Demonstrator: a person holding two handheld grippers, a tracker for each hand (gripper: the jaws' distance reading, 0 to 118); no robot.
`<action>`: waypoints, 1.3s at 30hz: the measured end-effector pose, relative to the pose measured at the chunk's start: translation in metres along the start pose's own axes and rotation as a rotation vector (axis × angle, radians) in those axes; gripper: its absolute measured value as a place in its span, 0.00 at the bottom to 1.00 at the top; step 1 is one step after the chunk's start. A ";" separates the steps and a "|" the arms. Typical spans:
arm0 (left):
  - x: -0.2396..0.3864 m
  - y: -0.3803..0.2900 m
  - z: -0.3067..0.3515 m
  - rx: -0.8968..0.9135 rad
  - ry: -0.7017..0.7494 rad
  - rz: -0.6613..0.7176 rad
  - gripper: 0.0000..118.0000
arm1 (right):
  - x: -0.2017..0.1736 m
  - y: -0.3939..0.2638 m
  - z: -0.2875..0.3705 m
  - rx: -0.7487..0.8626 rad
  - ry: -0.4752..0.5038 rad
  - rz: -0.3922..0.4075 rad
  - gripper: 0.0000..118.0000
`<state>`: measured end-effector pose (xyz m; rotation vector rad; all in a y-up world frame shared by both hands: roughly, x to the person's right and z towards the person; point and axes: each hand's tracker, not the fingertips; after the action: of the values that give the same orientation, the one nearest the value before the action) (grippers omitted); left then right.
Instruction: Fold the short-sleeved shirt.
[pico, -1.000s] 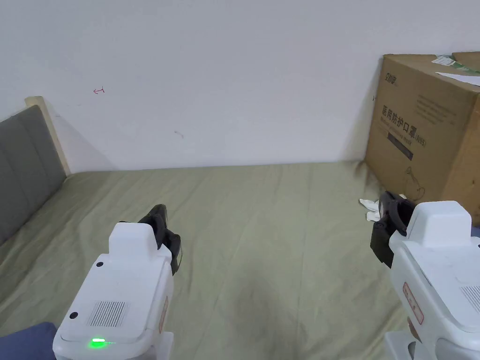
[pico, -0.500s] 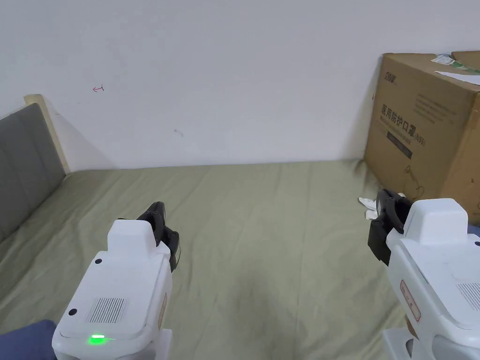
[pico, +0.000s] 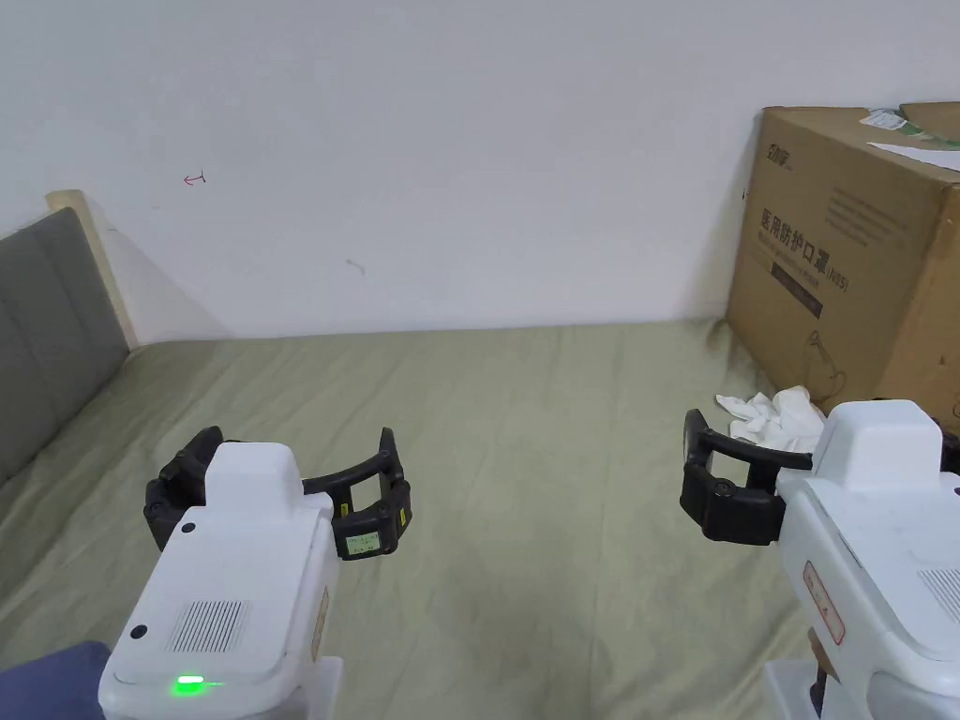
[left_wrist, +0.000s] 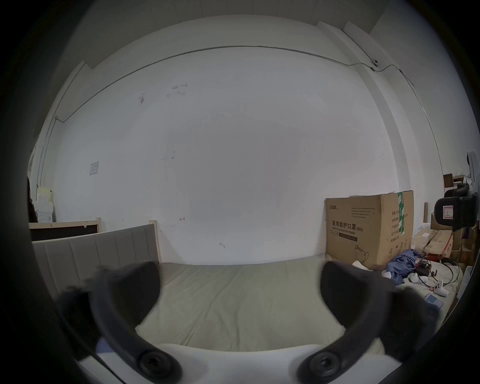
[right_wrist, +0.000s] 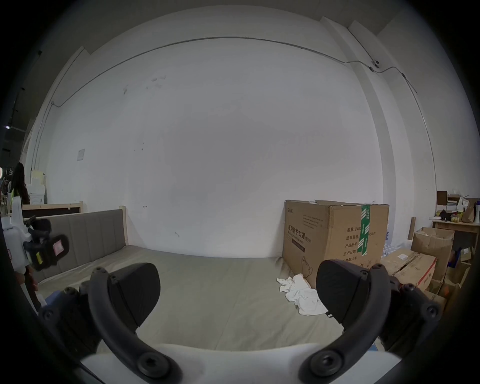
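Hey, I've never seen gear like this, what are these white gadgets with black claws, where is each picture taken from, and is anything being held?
They are two hand-held grippers that a person carries to handle clothes. The head view looks down from the person's head at the left gripper and right gripper. Each other picture comes from a camera riding on one gripper, showing its own black jaws spread wide. Both hold nothing. Below lies a bed with a green sheet. A crumpled white cloth, perhaps the shirt, lies beside a cardboard box.

bed (pico: 525, 450): green sheet, wrinkled | cardboard box (pico: 844, 253): on bed, right, against wall | headboard (pico: 47, 328): grey, left | wall (pico: 450, 159): white
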<state>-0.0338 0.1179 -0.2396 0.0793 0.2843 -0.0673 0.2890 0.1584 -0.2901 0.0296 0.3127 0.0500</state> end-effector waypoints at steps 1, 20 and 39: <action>-0.002 -0.001 0.002 0.028 -0.020 0.009 1.00 | 0.000 0.000 0.000 -0.005 0.000 0.000 1.00; -0.003 0.005 0.001 0.027 0.016 0.019 1.00 | 0.001 0.001 0.001 -0.004 -0.007 -0.014 1.00; -0.004 0.003 0.002 0.033 0.026 0.034 1.00 | -0.002 0.004 0.002 -0.001 -0.018 -0.009 1.00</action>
<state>-0.0367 0.1214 -0.2366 0.1173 0.3078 -0.0375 0.2879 0.1621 -0.2871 0.0279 0.2952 0.0405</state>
